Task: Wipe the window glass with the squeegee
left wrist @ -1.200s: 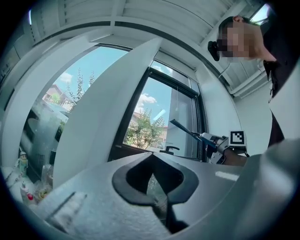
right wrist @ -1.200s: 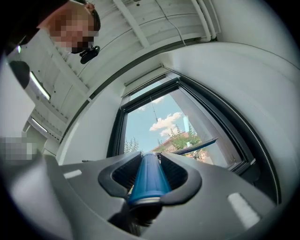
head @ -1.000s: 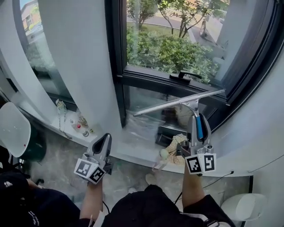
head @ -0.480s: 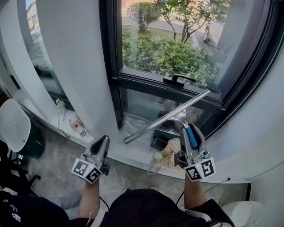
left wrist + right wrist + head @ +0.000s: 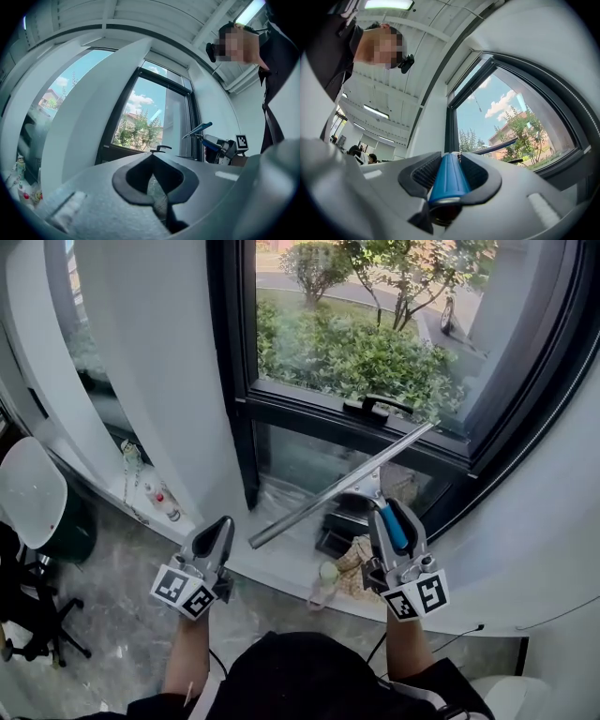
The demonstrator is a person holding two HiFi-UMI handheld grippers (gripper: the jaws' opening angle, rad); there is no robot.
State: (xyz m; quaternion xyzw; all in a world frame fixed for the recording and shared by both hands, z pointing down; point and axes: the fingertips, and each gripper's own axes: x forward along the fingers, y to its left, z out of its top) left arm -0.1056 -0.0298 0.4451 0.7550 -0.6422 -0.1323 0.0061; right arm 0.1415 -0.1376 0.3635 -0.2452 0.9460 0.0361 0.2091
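Squeegee (image 5: 342,487) is clamped by its blue handle in my right hand-held gripper (image 5: 387,512); my left hand-held gripper (image 5: 222,528) is closed, empty.

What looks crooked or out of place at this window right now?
The squeegee in the right gripper is askew: its blade slants across the lower pane, with the left end much lower than the right, not level with the window frame. Below it, a crumpled cloth lies at the window's foot. Nothing looks spilled or broken.

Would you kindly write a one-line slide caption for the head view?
Right gripper holds a blue-handled squeegee, blade tilted, before the window; left gripper hangs shut and empty.
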